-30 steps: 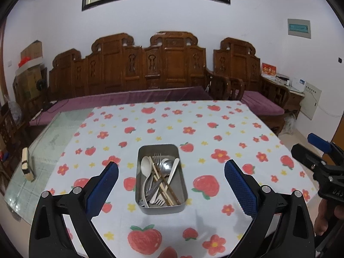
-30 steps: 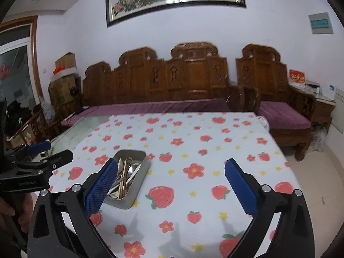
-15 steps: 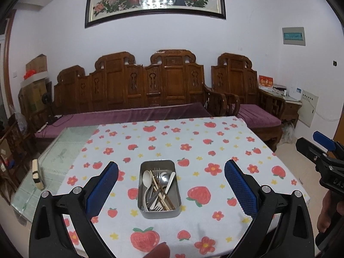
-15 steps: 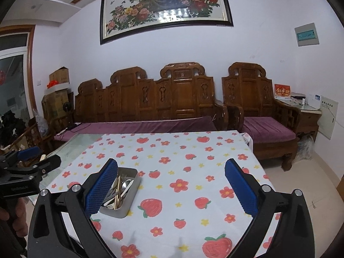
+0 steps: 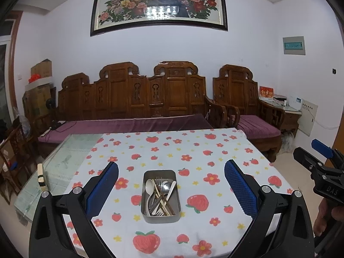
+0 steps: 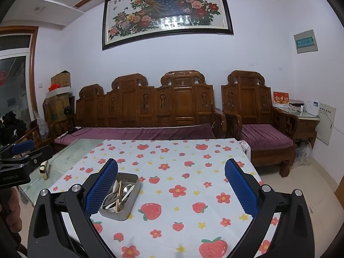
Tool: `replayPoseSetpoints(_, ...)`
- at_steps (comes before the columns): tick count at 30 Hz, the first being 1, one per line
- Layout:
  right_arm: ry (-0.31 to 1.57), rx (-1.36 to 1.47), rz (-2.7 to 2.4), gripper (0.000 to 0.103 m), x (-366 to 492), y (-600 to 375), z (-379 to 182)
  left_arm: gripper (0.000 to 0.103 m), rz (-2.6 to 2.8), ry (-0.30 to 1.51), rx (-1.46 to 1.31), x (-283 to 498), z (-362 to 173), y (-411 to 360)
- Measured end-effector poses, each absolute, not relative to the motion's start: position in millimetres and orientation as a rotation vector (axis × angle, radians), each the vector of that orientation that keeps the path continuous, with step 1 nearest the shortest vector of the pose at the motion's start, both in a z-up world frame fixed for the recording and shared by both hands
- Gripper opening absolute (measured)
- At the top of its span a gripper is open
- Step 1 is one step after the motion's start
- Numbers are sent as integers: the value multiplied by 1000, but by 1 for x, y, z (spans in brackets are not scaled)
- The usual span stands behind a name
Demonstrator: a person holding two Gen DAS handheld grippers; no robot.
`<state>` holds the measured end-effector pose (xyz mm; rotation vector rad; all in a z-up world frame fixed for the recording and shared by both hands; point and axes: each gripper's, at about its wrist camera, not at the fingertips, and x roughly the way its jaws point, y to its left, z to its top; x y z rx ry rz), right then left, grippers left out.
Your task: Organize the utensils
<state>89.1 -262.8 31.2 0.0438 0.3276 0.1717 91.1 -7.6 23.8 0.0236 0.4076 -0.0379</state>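
Note:
A rectangular metal tray stands on the strawberry-print tablecloth, holding several utensils: a white spoon, forks, metal spoons and chopsticks. My left gripper is open, raised above and in front of the tray, nothing between its blue pads. In the right wrist view the same tray lies at the lower left, partly behind the left blue pad. My right gripper is open and empty, well above the cloth.
A carved wooden bench with purple cushions runs behind the table, with an armchair to its right. Bare glass tabletop lies left of the cloth, with a small block on it. The other gripper shows at the right edge.
Both grippers have pulled back and risen away from the table, so the tray looks smaller and more wall shows. Both stayed open; the tray and utensils have not moved.

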Motion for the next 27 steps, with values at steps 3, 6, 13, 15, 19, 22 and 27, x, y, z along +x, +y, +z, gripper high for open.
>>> replayPoseSetpoints(3,328,45,174,100,89,-261,32,95,-38,409,24,91,23,-8)
replayPoseSetpoints(6,328,43,174,100,88,-262,33,95,-38,409,21,91,23,-8)
replayPoseSetpoints(13,332,44,182,100,88,-257,33,95,-33,411,13,91,21,-6)
replayPoseSetpoints(15,333,44,185,100,88,-255,32,95,-30,411,15,91,20,-6)
replayPoseSetpoints(19,334,44,187,100,87,-254,32,95,-28,413,10,90,19,-5)
replayPoseSetpoints(22,333,43,187,100,87,-254,32,95,-28,413,10,91,19,-5)
replayPoseSetpoints(27,334,44,187,100,87,-253,32,95,-28,415,11,91,18,-5)
